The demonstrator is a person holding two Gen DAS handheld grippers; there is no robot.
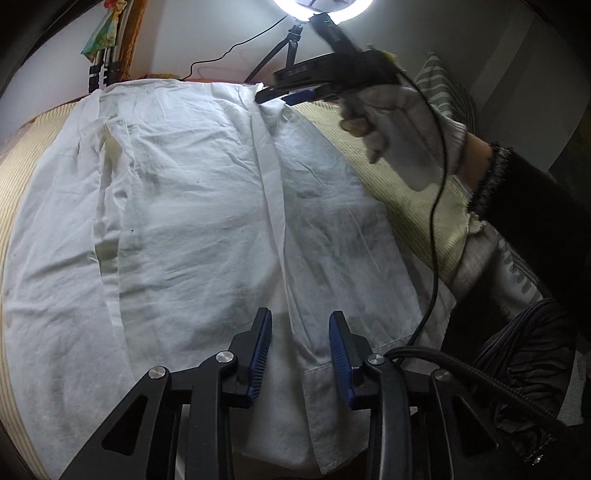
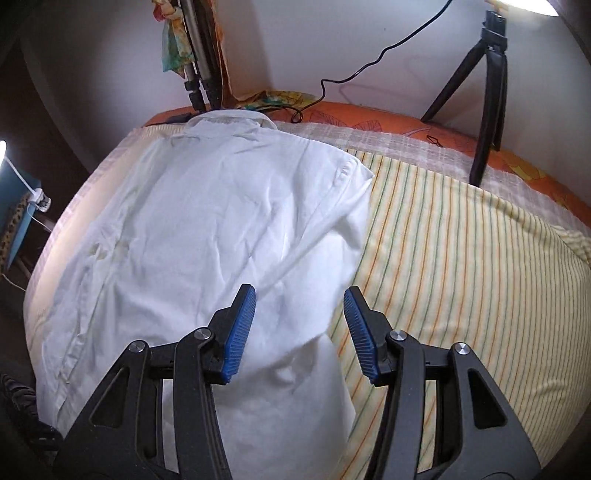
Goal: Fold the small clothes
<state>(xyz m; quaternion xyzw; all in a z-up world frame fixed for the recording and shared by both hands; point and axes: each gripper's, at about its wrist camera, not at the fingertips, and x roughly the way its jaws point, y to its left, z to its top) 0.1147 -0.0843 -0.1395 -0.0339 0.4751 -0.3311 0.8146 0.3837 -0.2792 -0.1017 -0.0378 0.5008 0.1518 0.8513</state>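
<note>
A white shirt (image 1: 192, 206) lies spread flat on a yellow striped sheet (image 1: 399, 192). In the left wrist view my left gripper (image 1: 300, 314) hovers low over the shirt's near hem and front placket. Its blue pads (image 1: 264, 343) stand apart, and cloth lies under the gap, not pinched. Far across the shirt, a gloved hand (image 1: 402, 125) holds my right gripper (image 1: 280, 94) near the collar end. In the right wrist view my right gripper (image 2: 300, 290) is open above the shirt (image 2: 221, 206) at its folded right edge, beside the striped sheet (image 2: 461, 258).
A black tripod (image 2: 487, 92) stands on the orange bed cover (image 2: 369, 118) at the back right. Under a ring light (image 1: 321, 7) a cable runs along the wall. More stand legs (image 2: 199, 74) rise behind the collar. Dark fabric (image 1: 524, 350) hangs at the near right.
</note>
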